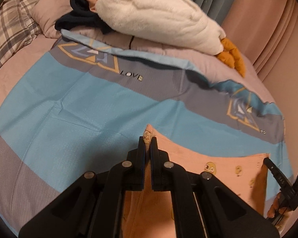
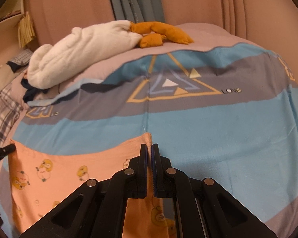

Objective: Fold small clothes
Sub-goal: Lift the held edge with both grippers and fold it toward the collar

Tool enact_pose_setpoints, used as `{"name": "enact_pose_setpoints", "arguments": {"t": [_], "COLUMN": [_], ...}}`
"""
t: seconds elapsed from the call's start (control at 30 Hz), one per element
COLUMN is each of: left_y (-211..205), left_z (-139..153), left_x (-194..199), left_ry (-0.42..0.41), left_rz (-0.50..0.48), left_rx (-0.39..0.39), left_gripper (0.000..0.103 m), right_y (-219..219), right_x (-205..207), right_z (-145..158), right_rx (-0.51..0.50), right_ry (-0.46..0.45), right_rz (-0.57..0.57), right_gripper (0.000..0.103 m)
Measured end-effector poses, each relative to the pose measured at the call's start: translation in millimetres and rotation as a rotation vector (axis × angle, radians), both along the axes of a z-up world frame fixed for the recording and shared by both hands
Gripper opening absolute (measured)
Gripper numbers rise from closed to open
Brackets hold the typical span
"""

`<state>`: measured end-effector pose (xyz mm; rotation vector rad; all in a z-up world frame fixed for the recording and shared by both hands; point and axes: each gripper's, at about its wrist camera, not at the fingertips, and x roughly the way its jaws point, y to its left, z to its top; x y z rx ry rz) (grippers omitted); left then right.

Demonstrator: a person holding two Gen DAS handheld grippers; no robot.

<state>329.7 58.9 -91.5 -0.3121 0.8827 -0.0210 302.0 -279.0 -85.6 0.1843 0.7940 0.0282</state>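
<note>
Left gripper (image 1: 148, 139) and right gripper (image 2: 149, 146) each clench one top corner of the peach garment (image 2: 49, 176); its edge spans between them, the body hanging over the blue-grey bedcover (image 2: 218, 123) beyond. Judged progress: spreading stage only; no fold visible, all folds remain.

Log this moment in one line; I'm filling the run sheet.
left gripper: shut on pink garment corner | right gripper: shut on other corner | garment stretched between them over blue bedspread
</note>
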Motion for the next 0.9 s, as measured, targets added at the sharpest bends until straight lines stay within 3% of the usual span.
{"name": "enact_pose_setpoints", "arguments": {"t": [0.17, 0.4, 0.73, 0.9], "left_y": [-2, 1, -4, -2], "left_z": [-21, -40, -54, -53], "left_x": [11, 18, 19, 14], "left_ry": [0.061, 0.118, 0.169, 0.18], "left_rz": [0.003, 0.019, 0.024, 0.031], "left_rx": [0.052, 0.063, 0.099, 0.082], "left_gripper": [0.004, 0.004, 0.008, 0.01], "right_y": [-5, -5, -3, -3], "right_x": [11, 16, 21, 21], "right_z": [-16, -25, -33, -34], "right_rx": [0.014, -0.006, -0.028, -0.05], "right_ry": [0.047, 0.076, 0.129, 0.141], "right_rz": [-0.013, -0.025, -0.018, -0.028], "right_gripper": [0.005, 0.005, 0.005, 0.005]}}
